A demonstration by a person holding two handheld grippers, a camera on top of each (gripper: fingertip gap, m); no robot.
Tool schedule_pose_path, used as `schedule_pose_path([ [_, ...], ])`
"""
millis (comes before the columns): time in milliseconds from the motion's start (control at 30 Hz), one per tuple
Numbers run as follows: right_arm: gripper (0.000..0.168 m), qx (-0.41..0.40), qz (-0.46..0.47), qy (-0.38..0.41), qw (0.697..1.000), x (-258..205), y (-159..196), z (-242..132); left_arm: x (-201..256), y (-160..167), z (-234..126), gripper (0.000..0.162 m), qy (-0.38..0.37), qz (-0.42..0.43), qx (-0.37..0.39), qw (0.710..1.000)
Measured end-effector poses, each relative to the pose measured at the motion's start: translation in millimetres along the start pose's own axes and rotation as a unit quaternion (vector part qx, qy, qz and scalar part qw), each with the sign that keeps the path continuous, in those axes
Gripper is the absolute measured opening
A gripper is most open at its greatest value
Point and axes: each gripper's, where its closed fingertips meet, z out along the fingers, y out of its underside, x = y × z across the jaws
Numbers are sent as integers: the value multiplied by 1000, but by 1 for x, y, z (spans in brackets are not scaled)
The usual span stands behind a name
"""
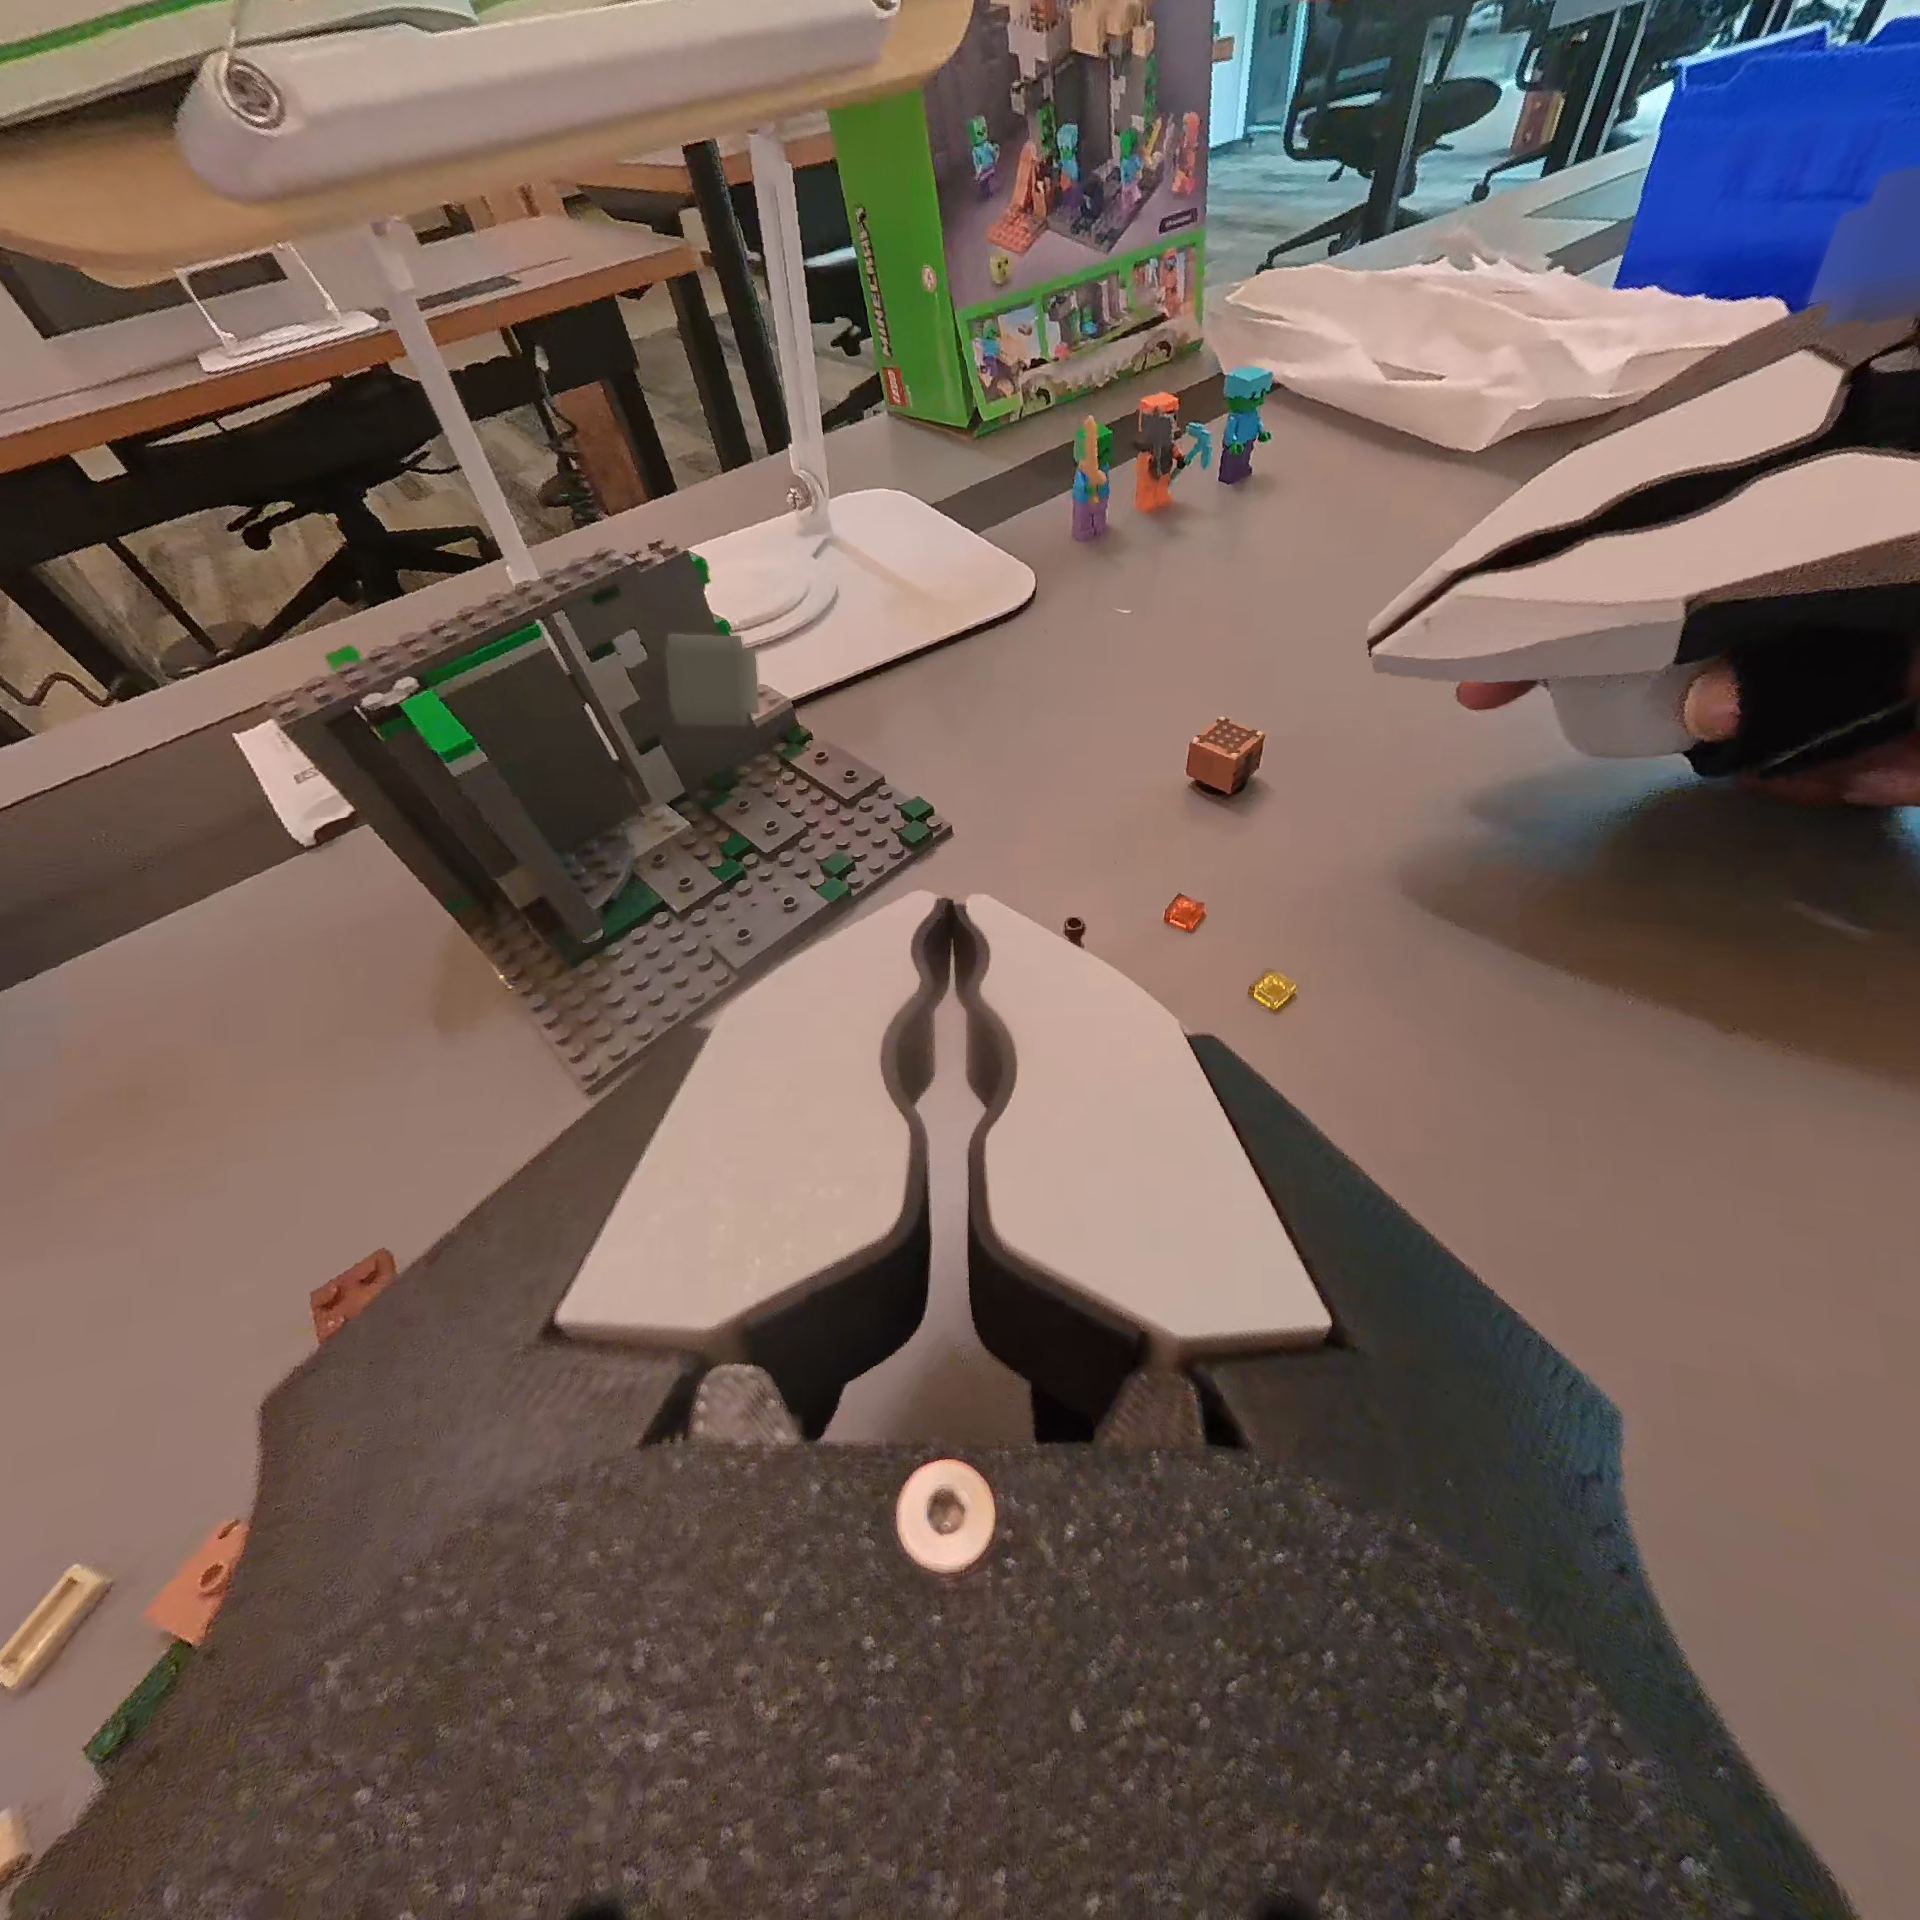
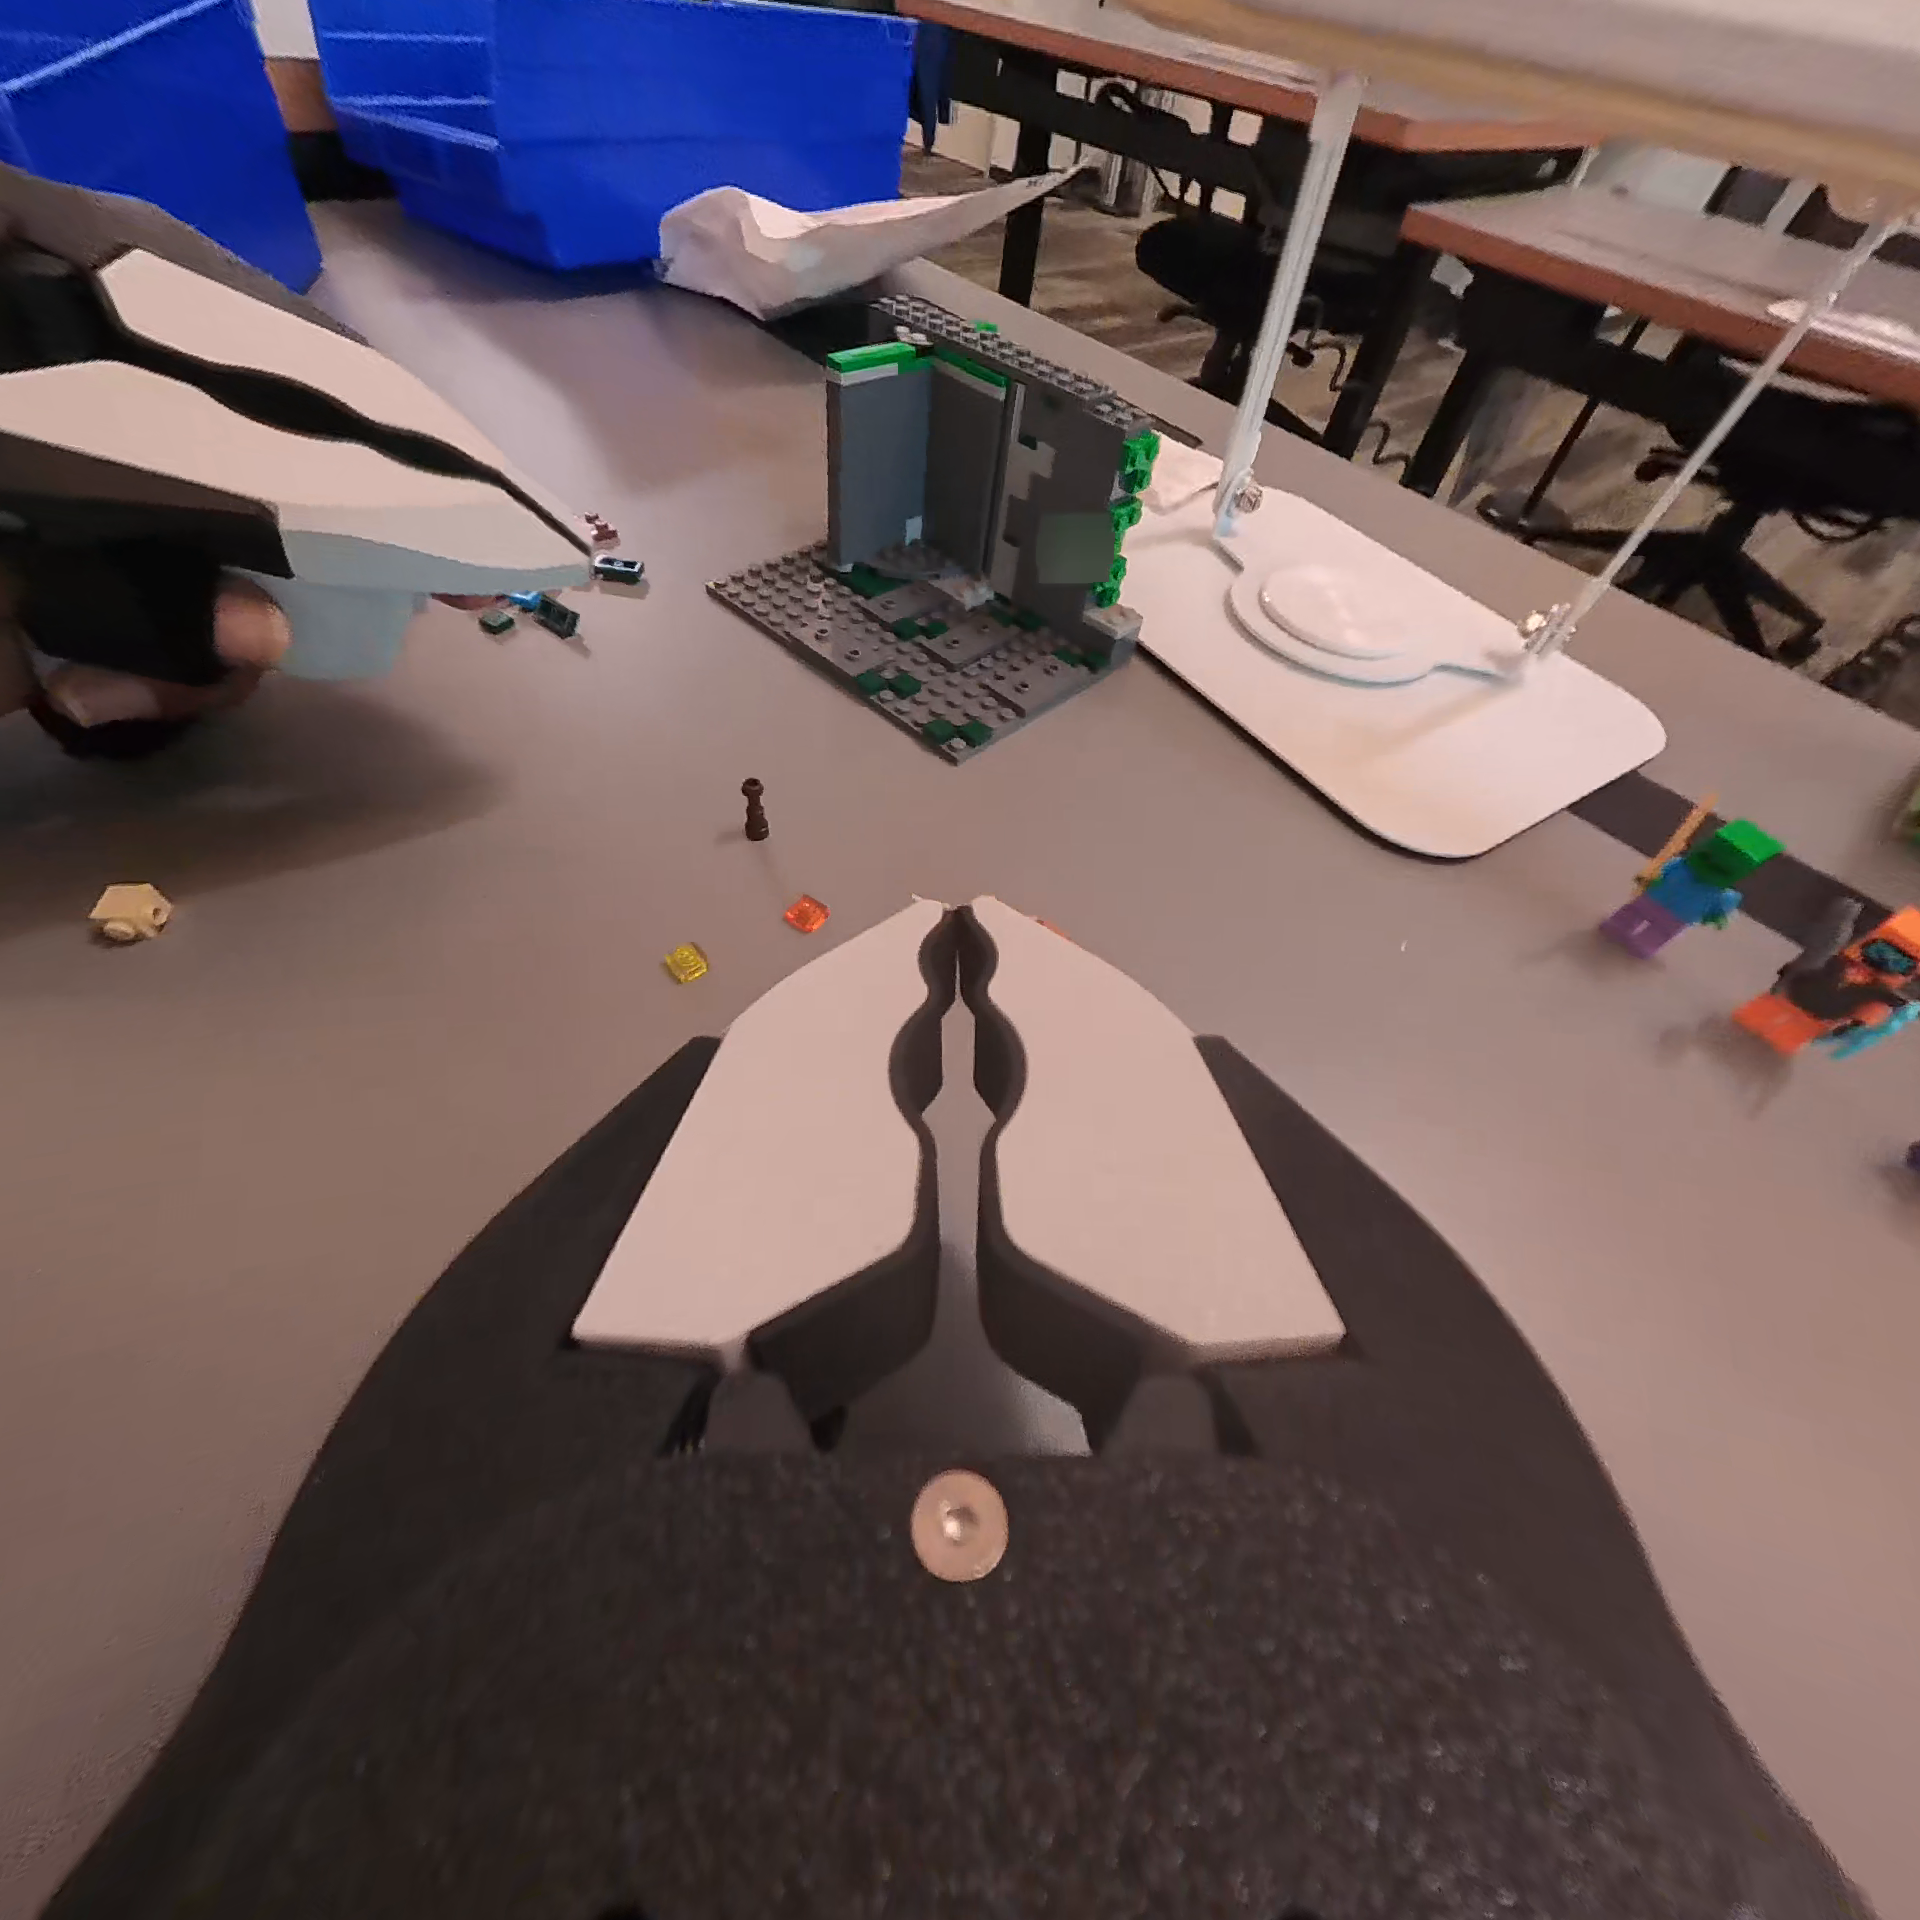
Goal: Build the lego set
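Grey surface (image 1: 1039,1091) under everything, cut off on all sides. On it, toward the far edge, the half-built lego set (image 1: 582,790): dark grey walls with green trim on a studded baseplate, one patch of wall blurred and unreadable. Behind it a white stand base (image 1: 914,582) with clear rods running up out of frame, then the green set box (image 1: 1039,239), top cropped. Crumpled white paper (image 1: 1455,343) and blue bins (image 2: 623,125) beyond. Left gripper (image 1: 951,914) low over the surface just beside the baseplate corner, fingers closed tip to tip, nothing between them. Right gripper (image 2: 956,914) likewise level and pointing forward, fingers pressed together and empty, a hand wrapped beneath its body in the left wrist view. Three minifigures (image 1: 1164,457) standing near the box. Loose bits between the grippers: brown cube (image 1: 1226,753), orange tile (image 1: 1187,911), yellow tile (image 1: 1273,989), dark brown peg (image 2: 755,810), too small to make out further.
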Motion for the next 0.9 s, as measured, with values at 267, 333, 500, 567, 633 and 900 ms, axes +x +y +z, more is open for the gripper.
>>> schedule_pose_path([
  [267, 0, 16, -23, 7, 1000, 1, -4, -2, -3, -3, -2, 0, -8, -2, 13, 1000],
  [333, 0, 26, -20, 4, 999, 0, -7, -3, -4, -6, -3, 0, -12, -5, 23, 1000],
  [500, 0, 42, -14, 3, 999, 2, -10, -7, -6, -10, -5, 0, -18, -8, 41, 999],
  [567, 0, 48, -5, 8, 999, 5, -11, -9, -6, -12, -6, 0, -18, -8, 51, 999],
  [633, 0, 50, 8, 13, 999, 9, -12, -10, -5, -13, -6, 0, -14, -7, 53, 998],
  [900, 0, 54, 11, 27, 998, 10, -17, -13, -9, -16, -10, 0, -20, -2, 70, 997],
])
